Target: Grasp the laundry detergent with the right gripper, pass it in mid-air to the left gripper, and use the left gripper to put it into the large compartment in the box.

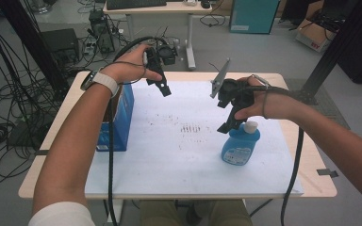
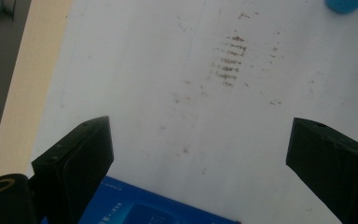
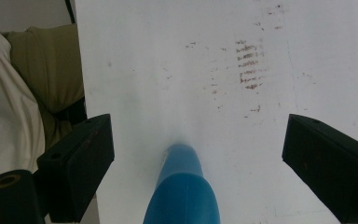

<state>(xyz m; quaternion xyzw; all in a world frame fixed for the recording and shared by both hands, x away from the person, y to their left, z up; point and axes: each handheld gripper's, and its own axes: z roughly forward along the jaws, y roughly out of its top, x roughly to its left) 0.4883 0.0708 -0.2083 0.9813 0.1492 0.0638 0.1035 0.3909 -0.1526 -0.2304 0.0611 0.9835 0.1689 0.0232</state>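
Desk (image 1: 146, 5) behind — bottle's white cap (image 1: 250, 126) overhead

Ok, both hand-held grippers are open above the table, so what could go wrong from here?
1. The right hand-held gripper hovers right above the blue bottle, whose white cap is narrow; a skewed approach might tip it.
2. The left hand-held gripper hangs over the blue box near the table edge; a nudge could push it off.

Lab or workshop setting, tangled black cables (image 1: 4, 101) across grey floor, electronics box (image 1: 61, 42), keyboard desk (image 1: 148, 8), cardboard box (image 1: 313, 33), black rig frame (image 1: 337, 44)
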